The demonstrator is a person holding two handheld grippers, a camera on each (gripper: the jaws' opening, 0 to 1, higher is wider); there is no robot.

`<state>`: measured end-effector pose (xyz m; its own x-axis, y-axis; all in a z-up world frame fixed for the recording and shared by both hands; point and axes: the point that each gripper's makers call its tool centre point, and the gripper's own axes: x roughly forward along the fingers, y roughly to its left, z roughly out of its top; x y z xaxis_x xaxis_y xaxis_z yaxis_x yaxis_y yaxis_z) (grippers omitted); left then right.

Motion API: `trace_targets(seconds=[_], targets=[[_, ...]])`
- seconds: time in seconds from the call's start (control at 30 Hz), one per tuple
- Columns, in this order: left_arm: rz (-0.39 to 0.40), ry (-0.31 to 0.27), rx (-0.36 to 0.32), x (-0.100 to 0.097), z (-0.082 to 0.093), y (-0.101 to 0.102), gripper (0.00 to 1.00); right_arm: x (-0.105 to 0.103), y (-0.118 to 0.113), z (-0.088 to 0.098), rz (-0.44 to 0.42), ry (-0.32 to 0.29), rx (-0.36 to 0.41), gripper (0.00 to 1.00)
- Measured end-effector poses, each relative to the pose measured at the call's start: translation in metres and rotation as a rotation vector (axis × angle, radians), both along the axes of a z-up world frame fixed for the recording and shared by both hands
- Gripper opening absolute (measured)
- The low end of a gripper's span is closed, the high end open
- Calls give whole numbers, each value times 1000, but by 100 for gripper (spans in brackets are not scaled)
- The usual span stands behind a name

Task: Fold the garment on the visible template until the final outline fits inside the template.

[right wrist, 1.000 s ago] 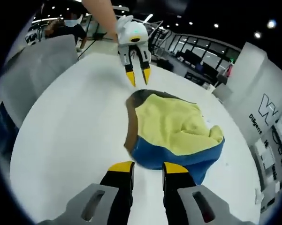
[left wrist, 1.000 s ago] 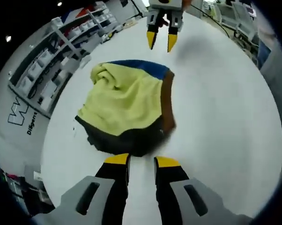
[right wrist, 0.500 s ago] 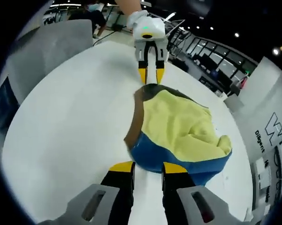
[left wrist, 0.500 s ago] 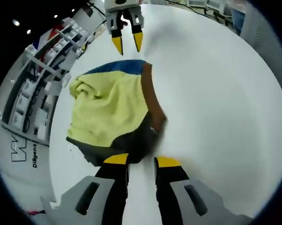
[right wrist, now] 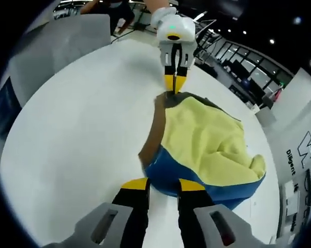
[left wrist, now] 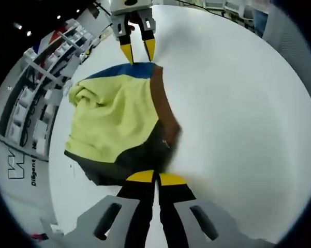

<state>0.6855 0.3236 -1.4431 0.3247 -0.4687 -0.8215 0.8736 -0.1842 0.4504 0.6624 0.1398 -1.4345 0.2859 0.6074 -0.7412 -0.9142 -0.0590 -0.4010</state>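
Observation:
A crumpled garment (left wrist: 114, 113), yellow with a blue band, a brown strip and a dark end, lies on the white table (left wrist: 238, 103). My left gripper (left wrist: 157, 178) is shut on its dark edge. In the right gripper view, this gripper (right wrist: 174, 85) is at the far end of the garment (right wrist: 207, 139), with its fingers together. My right gripper (right wrist: 163, 184) stands open at the blue hem, a fingertip on each side of the edge. The left gripper view has it (left wrist: 137, 50) open just above the blue band.
Shelves with bins (left wrist: 36, 88) run along one side of the table. A grey partition (right wrist: 57, 41) stands past the opposite edge, with a person (right wrist: 111, 6) behind it. Bare white tabletop (right wrist: 83, 113) spreads beside the brown strip.
My left gripper's jaws have come together on the garment's dark edge. Both grippers have drawn closer to the cloth, the right one up to the blue hem.

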Motion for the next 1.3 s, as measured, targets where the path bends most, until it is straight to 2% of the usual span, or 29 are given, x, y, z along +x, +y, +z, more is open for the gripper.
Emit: trace_targets(seconds=[0.17, 0.27, 0.43, 0.53, 0.57, 0.6, 0.7, 0.9, 1.1, 1.13, 1.23, 1.3], targets=[[33, 13, -7, 2, 0, 0, 0, 1, -3, -5, -11, 6, -12, 10], [63, 16, -30, 3, 5, 0, 0, 3, -7, -8, -22, 6, -19, 2], [82, 11, -46, 4, 12, 4, 0, 1, -12, -8, -31, 3, -20, 3], [93, 11, -49, 5, 14, 6, 0, 2, -11, -6, -10, -20, -25, 8], [98, 10, -49, 5, 14, 7, 0, 4, -9, -2, 38, -82, -55, 12], [100, 9, -50, 5, 15, 8, 0, 5, -8, -1, 56, -103, -66, 15], [108, 10, -55, 6, 16, 7, 0, -6, 1, -6, 105, -47, -69, 13], [111, 11, -57, 4, 16, 6, 0, 5, 7, -11, 76, -9, -57, 0], [123, 15, -62, 3, 18, 9, 0, 5, 6, -12, 79, 22, -64, 0], [123, 16, -62, 3, 18, 9, 0, 5, 4, -11, 85, 15, -75, 0], [130, 19, -68, 2, 22, 10, 0, 6, 4, 2, 39, 42, -22, 0], [133, 25, -75, 0, 26, 10, 0, 1, 2, 7, 15, 86, 2, 0]])
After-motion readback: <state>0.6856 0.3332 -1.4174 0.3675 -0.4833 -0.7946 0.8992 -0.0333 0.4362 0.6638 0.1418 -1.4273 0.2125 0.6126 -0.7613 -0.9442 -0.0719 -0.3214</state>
